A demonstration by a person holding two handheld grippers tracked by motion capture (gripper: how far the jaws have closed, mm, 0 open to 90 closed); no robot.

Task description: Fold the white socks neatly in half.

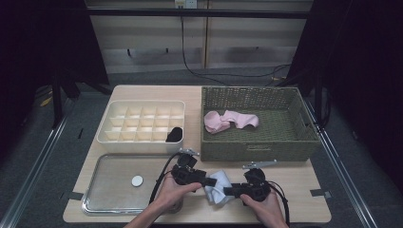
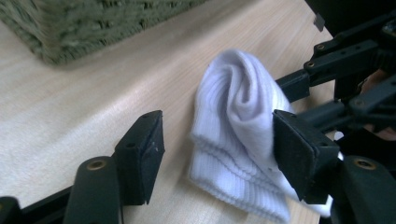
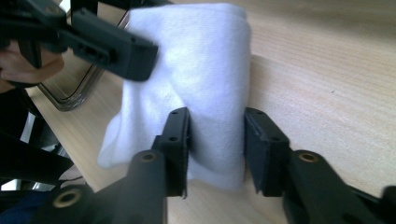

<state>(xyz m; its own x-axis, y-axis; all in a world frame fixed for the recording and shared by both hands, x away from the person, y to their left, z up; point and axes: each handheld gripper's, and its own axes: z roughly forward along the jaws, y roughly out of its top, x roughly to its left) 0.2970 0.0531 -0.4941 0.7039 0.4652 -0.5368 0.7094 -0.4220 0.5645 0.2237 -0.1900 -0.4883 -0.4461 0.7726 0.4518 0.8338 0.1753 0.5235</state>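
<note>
High view / work item: white sock (image 1: 217, 187) lies bunched on the desk (image 1: 294, 190), in front of the wicker basket (image 1: 256, 121) and between both claws.
High view / left claw (image 1: 207, 181): at the sock's left edge.
High view / right claw (image 1: 227, 191): at the sock's right edge.
High view / surroundings: divider box (image 1: 142, 121) with a dark item (image 1: 174, 134) in one cell; clear tray (image 1: 119, 183) holding a small white disc (image 1: 137, 180); pink socks (image 1: 230, 120) in the basket.
Left gripper view / left claw (image 2: 217, 140): released; one pad rests against the sock (image 2: 238, 130), the other stands clear of it.
Right gripper view / right claw (image 3: 217, 147): clenched on a fold of the sock (image 3: 196, 84), cloth between both pads, though the pressure is hard to judge.
Risk 1: the fold held is thin, so it could slip out under a pull.
Risk 2: with one side released, the bundle may unroll and sag.
Risk 3: the claws sit close together, so a re-grip could make them collide.
Surface: pale, smooth wood-grain desk that offers little friction.
Room: dark, with black frame rails, a pale back wall and a hanging cable.
</note>
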